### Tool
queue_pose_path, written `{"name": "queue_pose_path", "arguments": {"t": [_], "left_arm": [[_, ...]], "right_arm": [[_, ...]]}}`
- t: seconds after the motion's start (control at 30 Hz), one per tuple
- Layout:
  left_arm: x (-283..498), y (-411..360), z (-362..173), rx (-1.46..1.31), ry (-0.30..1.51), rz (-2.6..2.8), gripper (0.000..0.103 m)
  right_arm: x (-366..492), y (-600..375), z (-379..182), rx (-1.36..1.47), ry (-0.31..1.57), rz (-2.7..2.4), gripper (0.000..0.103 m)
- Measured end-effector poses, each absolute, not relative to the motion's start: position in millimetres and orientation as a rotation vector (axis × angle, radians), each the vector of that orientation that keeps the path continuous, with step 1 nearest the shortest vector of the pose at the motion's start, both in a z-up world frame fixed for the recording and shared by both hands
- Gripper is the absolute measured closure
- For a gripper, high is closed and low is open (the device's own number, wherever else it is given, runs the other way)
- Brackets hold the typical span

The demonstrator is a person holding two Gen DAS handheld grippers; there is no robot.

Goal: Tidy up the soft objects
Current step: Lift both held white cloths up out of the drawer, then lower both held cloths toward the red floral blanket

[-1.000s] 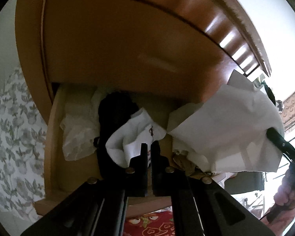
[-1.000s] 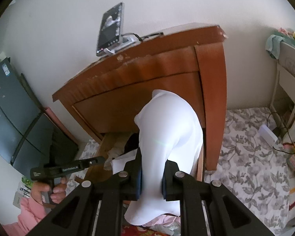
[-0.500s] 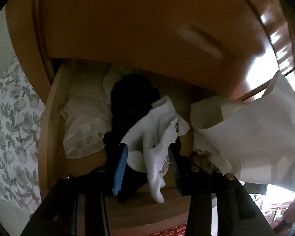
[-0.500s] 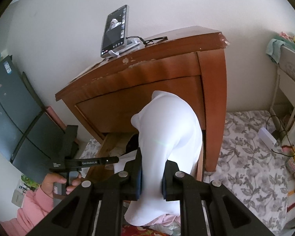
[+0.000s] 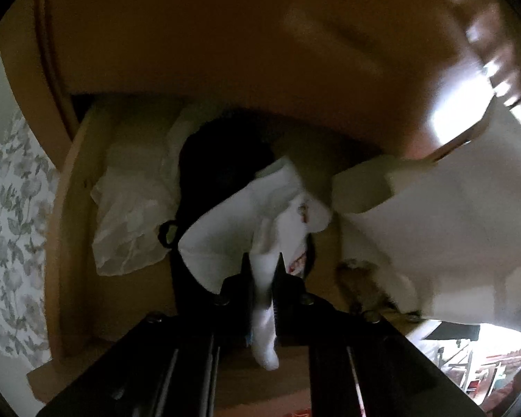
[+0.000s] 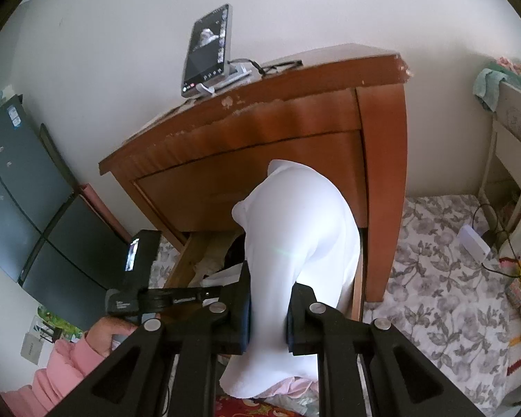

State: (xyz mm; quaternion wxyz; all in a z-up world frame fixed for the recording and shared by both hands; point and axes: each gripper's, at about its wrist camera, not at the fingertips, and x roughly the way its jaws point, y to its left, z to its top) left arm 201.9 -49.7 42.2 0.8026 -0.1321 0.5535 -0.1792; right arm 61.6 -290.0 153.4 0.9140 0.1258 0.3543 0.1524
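You had soft white cloth (image 6: 295,243) in matt black plastic jaws. The dresser (image 6: 295,153) at twelve o'clock was glossy reddish wood, chipped rough along its top edge. The open drawer (image 5: 69,208) was pale, matt, unvarnished wood.

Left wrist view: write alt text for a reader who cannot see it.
The left hand-held gripper is shut on a white sock that drapes over a black garment in an open wooden drawer. A crumpled pale cloth lies at the drawer's left, and a large white cloth hangs in at the right.
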Motion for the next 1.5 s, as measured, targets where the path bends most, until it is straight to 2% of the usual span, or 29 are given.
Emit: {"name": "queue_pose_path", "arguments": {"t": [0.33,0.77,1.07,1.33,1.5], "left_arm": [[160.5,-36.6,140.5,-0.319,0.914,-0.463,0.094],[66.7,-12.1,245.6,-0.314,0.62,-0.502,0.094],[10.2,0.2,278.0,-0.291,0.543,-0.474,0.094],[-16.3,3.0,281.8,-0.297,0.526,-0.478,0.094],[-26.5,-1.6,273.6,-0.288,0.542,-0.493,0.094]], "right_arm": [[35.8,-293.4,190.8,0.263,0.618,0.334,0.088],[-47.5,-298.9,264.8,0.214,0.392,0.369,0.088],[-114.5,-295.8,298.5,0.157,0.294,0.368,0.088],[-171.6,-291.6,315.5,0.088,0.22,0.359,0.088],[-194.8,-282.9,309.8,0.029,0.239,0.36,0.088]]}}
